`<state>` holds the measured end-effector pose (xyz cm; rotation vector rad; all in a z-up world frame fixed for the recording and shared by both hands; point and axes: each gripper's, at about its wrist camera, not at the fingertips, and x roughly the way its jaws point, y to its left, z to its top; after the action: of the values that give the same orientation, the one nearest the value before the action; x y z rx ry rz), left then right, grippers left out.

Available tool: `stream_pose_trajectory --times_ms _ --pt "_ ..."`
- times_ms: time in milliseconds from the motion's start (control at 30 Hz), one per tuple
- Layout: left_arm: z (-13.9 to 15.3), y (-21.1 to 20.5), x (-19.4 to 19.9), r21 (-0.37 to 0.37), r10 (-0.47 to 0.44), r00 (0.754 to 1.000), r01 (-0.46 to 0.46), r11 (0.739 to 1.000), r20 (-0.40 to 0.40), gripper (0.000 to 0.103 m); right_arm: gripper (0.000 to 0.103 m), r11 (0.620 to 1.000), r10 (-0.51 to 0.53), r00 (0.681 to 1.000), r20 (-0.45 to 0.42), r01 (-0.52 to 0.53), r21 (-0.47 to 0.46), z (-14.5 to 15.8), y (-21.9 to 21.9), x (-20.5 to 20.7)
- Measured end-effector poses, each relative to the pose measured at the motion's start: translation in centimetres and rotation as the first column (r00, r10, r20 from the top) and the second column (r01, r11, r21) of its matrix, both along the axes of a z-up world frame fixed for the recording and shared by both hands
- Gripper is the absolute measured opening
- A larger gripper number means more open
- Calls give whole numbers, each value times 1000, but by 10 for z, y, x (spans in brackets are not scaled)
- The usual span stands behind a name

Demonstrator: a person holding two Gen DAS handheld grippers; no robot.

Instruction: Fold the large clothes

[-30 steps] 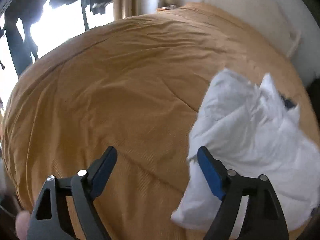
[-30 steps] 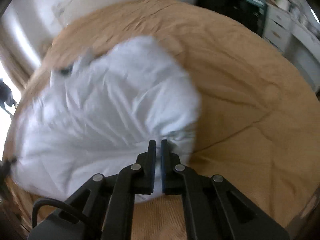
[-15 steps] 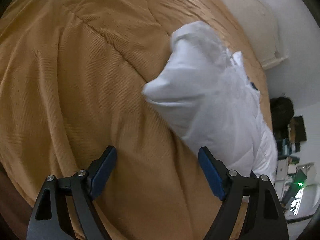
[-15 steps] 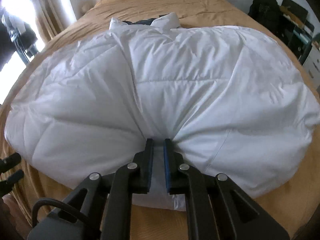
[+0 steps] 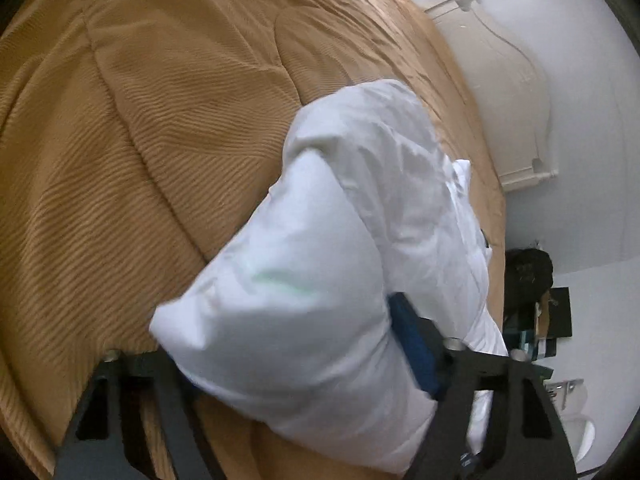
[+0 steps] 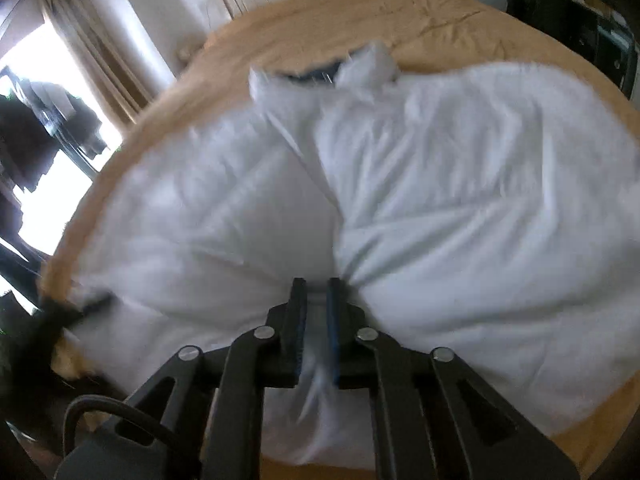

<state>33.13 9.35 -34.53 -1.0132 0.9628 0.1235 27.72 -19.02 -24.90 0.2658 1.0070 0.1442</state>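
— My right gripper (image 6: pixel 317 292) pinches the white puffy jacket's (image 6: pixel 440 200) hem.
— And the left?
— My left gripper (image 5: pixel 280 344) is closing around a sleeve end, jacket spread on the tan bedspread (image 5: pixel 160 140).

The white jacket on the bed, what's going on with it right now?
A person with a gripper in each hand is folding a white puffy jacket spread on a tan bedspread. The right gripper is shut on the jacket's near edge, at the middle. The left gripper is closing around a bulky end of the jacket, with the fabric between its jaws. No fold is finished yet.
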Motion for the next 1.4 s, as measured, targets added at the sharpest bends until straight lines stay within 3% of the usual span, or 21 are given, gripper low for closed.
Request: stream_pose_trajectory --times_ms 100,200,300,367,467,667,733,900,1000,1100,1267,1400 --pt "-1 0 3 22 14 1000 -14 1000 -7 55 5 1000 15 1000 -14 -15 -2 0 0 -1" --pt "0 0 -5 35 20 1000 -21 999 2 50 5 1000 17 1000 21 -17 -11 33 2 10" --pt "1 1 -9 25 25 1000 -25 999 -3 50 5 999 14 998 53 -12 -39 60 14 58" --pt "1 6 -17 16 23 1000 -23 1000 -9 50 5 995 22 999 -24 -25 -98 50 25 98" --pt "1 7 -14 14 17 1000 -17 1000 -22 50 2 990 7 985 -171 -31 -134 10 33 147" --pt "-1 9 -9 27 -1 999 2 1000 -45 50 1 958 -65 977 -204 4 -287 -10 41 226" --pt "-2 9 -6 13 -4 999 4 1000 -51 50 1 964 -68 970 -232 4 -266 -8 35 234" --pt "-2 7 -8 31 -2 999 4 1000 -42 50 2 994 -6 994 -106 -5 -105 45 24 158" --pt "-2 6 -8 40 -6 999 7 999 -40 50 2 986 35 991 -127 -55 -157 23 36 117" --pt "-3 7 -8 39 -13 999 15 999 -45 50 2 978 43 993 -114 -65 -196 -7 35 104" --pt "-4 11 -9 29 -19 999 21 999 -44 50 6 979 42 996 -84 -58 -194 25 39 58" --pt "-5 10 -9 33 -32 999 33 999 -44 50 6 972 39 999 -35 -46 -229 22 43 0"
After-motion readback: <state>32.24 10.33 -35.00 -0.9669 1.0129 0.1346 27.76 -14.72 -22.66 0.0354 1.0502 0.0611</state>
